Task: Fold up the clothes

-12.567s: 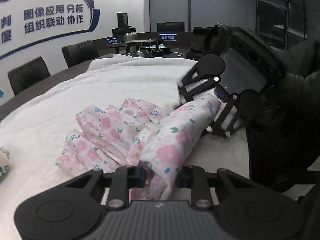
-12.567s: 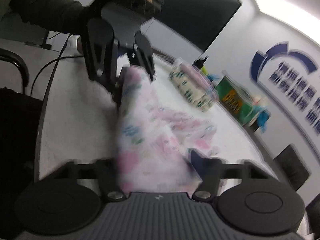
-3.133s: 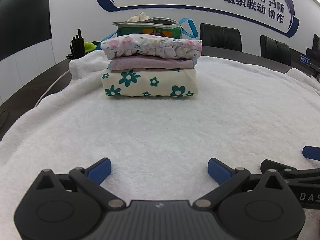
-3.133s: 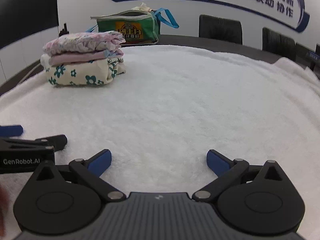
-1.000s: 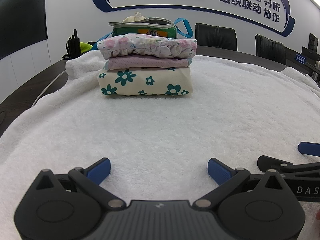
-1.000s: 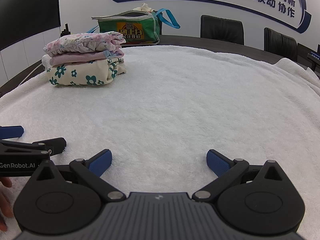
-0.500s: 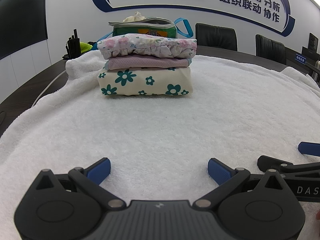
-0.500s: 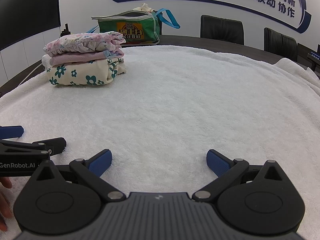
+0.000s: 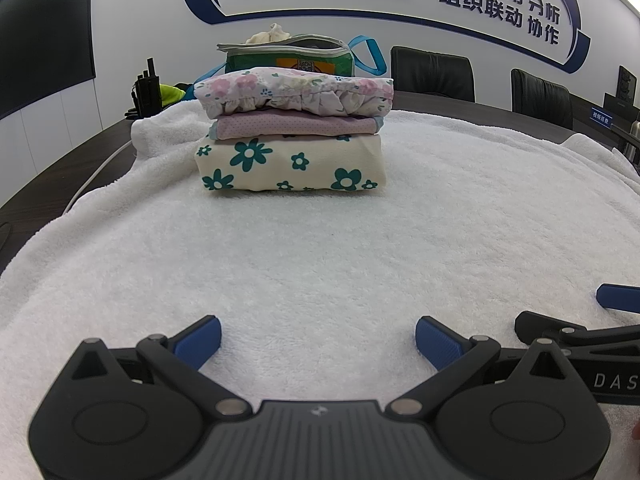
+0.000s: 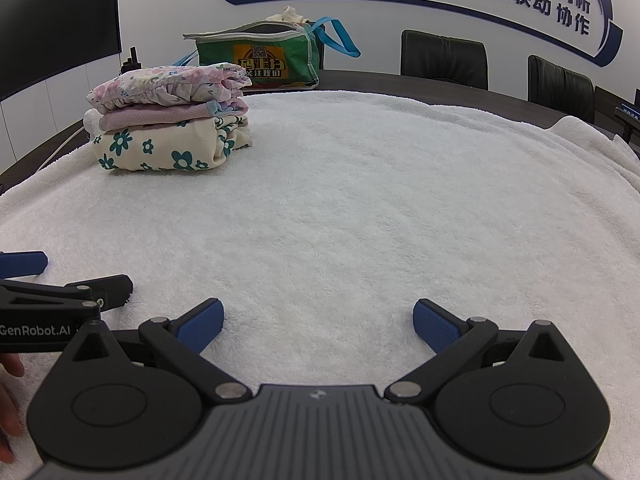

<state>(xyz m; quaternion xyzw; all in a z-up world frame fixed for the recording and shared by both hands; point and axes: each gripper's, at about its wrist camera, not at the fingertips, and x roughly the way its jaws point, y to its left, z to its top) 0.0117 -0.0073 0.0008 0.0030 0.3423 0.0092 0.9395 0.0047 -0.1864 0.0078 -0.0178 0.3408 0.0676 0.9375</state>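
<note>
- The stack of three folded clothes sits on the white towel, just in front of the green bag.
- Left gripper, well short of the stack: jaws wide apart, nothing between them, low over the towel.
- Right gripper, right of the left one: jaws likewise apart and empty.
- The towel covers the counter.
</note>
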